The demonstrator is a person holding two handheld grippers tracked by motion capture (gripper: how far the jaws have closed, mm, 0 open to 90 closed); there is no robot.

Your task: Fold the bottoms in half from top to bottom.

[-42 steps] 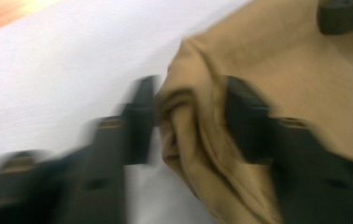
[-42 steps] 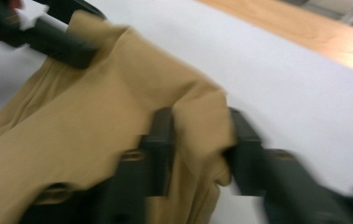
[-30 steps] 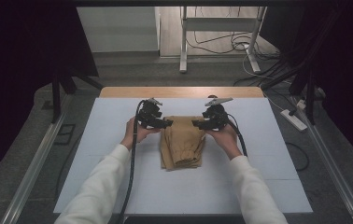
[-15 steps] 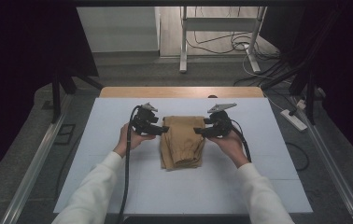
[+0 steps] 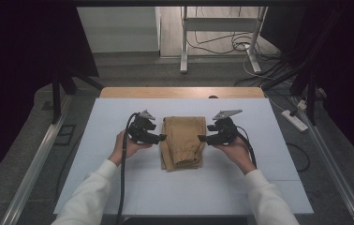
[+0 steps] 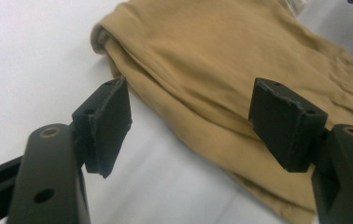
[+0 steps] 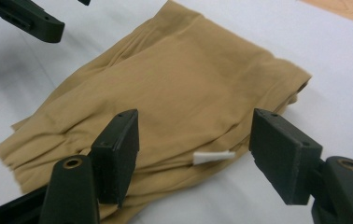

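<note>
A folded tan garment (image 5: 183, 142) lies in the middle of the white table top (image 5: 269, 187). My left gripper (image 5: 163, 137) hovers at the cloth's left edge, jaws pointing toward it. In the left gripper view the tan garment (image 6: 221, 70) lies ahead of the left gripper (image 6: 191, 121), whose jaws stand open with nothing pressed between them. My right gripper (image 5: 201, 138) faces the cloth's right edge. In the right gripper view the right gripper (image 7: 193, 144) is open above the garment (image 7: 165, 93), near a small white tag (image 7: 212, 157).
A wooden strip (image 5: 180, 92) runs along the table's far edge. Metal rails (image 5: 34, 164) flank the table. Beyond it stand a metal frame (image 5: 222, 28) and cables (image 5: 278, 61) on the floor. A power strip (image 5: 296, 120) lies at the right.
Both grippers have drawn apart, the left one leftward and the right one rightward, off the top of the garment to its side edges. The garment lies as before.
</note>
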